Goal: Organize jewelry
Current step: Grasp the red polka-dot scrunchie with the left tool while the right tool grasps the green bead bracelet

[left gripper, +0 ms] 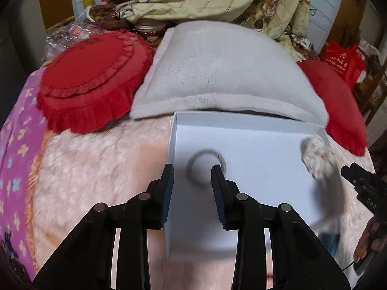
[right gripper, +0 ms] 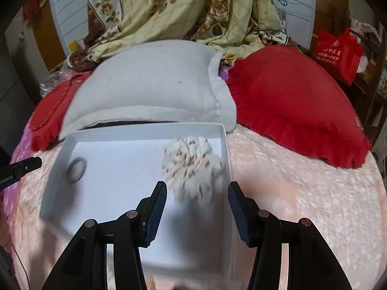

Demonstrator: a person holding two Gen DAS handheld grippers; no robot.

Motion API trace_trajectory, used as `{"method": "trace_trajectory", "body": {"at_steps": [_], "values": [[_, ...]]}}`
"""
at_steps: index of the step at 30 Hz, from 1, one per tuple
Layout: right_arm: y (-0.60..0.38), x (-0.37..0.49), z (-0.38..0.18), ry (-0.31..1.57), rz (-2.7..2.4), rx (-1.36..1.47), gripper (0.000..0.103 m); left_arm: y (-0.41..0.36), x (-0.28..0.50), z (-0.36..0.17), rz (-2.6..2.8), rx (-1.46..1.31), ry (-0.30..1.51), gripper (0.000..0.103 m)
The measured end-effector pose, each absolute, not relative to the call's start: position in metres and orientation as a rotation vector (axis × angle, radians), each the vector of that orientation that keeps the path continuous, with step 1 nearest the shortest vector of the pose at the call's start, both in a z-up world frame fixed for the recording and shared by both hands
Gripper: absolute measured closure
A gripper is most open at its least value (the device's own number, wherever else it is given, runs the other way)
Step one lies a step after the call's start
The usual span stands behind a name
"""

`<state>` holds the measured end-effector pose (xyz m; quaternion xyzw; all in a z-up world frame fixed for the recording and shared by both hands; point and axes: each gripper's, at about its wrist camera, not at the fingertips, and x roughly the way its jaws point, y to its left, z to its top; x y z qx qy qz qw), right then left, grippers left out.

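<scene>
A shallow white box lies on the pink bed cover; it also shows in the right wrist view. A dark beaded bracelet lies in its left part, also seen in the right wrist view. A cream fabric scrunchie with small brown marks lies in its right part; it shows in the left wrist view. My left gripper is open and empty, just above the bracelet. My right gripper is open and empty, just in front of the scrunchie, with one finger over the box's right wall.
A grey-white pillow lies right behind the box. Red frilled cushions flank it. A floral quilt is heaped at the back. A red bag stands at the far right. A purple flowered sheet runs along the left.
</scene>
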<state>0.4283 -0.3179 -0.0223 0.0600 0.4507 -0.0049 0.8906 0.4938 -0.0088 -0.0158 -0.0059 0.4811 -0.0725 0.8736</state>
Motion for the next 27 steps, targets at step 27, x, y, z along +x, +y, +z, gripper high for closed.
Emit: {"method": "trace_trajectory", "body": {"at_steps": [27], "values": [[-0.26,0.182,-0.077,0.965,0.193,0.207,0.054,0.02,0.233,-0.062,-0.188,-0.076,1.032,0.057]]}}
